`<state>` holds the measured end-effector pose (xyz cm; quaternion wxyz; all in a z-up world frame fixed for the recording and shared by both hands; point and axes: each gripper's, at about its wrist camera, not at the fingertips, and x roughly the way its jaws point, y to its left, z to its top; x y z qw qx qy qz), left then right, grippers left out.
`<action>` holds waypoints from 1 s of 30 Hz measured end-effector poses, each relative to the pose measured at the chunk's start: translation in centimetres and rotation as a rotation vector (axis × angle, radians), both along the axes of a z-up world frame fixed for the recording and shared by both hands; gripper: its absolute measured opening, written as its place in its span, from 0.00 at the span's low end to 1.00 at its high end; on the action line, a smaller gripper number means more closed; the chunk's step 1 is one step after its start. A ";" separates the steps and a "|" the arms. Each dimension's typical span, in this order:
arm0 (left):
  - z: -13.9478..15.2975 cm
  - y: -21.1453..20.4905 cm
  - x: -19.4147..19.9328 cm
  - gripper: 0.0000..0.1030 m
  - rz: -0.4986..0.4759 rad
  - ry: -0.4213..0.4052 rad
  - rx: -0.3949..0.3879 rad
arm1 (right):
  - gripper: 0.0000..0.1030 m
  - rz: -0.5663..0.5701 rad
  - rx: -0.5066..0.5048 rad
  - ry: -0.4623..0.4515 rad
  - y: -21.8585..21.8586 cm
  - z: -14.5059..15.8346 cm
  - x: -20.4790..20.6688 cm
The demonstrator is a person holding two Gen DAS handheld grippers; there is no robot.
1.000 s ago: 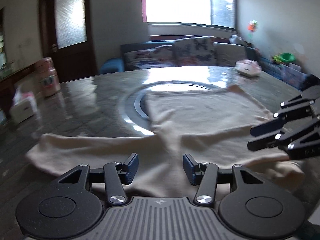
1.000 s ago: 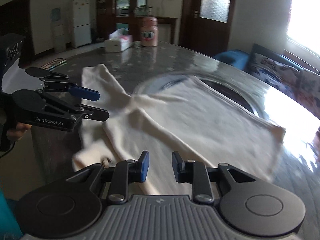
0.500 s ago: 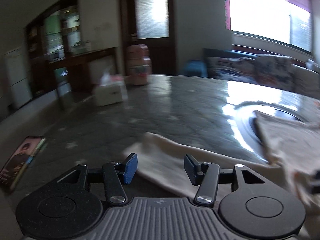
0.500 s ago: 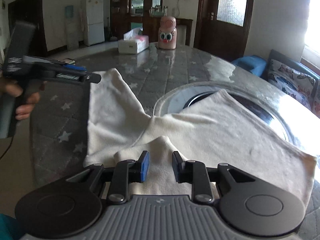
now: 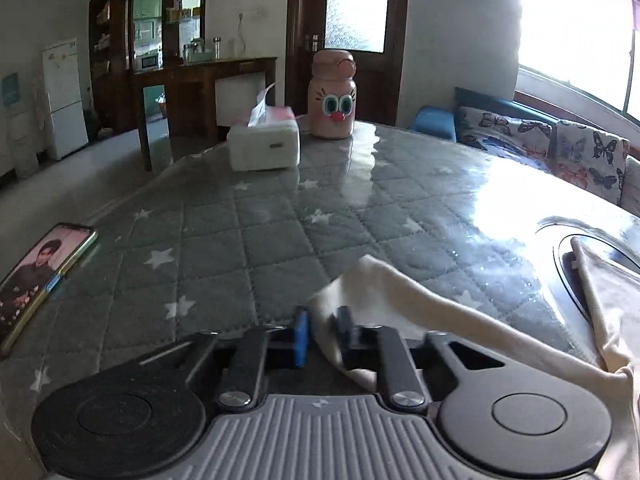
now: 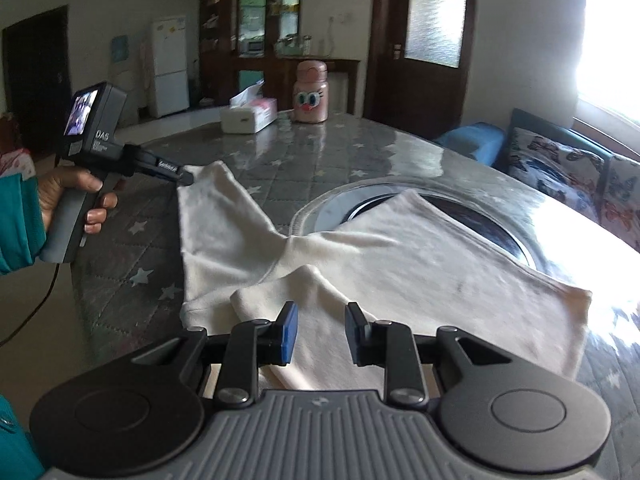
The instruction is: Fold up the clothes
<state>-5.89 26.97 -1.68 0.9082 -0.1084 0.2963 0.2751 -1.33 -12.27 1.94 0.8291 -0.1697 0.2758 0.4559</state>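
Cream garment (image 6: 400,264) lies spread on the worktop (image 5: 280,232). Left gripper (image 5: 320,332) is closing on the far-left sleeve tip; right gripper (image 6: 320,330) hovers part-open over the near sleeve, apparently gripping nothing. Risk: shallow pinch slips during the fold.

Left gripper (image 5: 320,334) closing, fingers (image 5: 301,336) pinching cloth, gripped by a hand (image 6: 76,196) in teal sleeve, right gripper (image 6: 318,330) fingers parted, angled downward.

Soft matt cream cloth garment (image 6: 400,264), glossy clear cover over quilted grey tablecloth (image 5: 248,248)
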 end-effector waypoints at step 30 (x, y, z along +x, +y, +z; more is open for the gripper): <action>6.8 -26.6 2.2 0.05 -0.830 -0.152 -0.170 | 0.25 -0.357 0.124 0.009 -13.0 -0.3 -1.0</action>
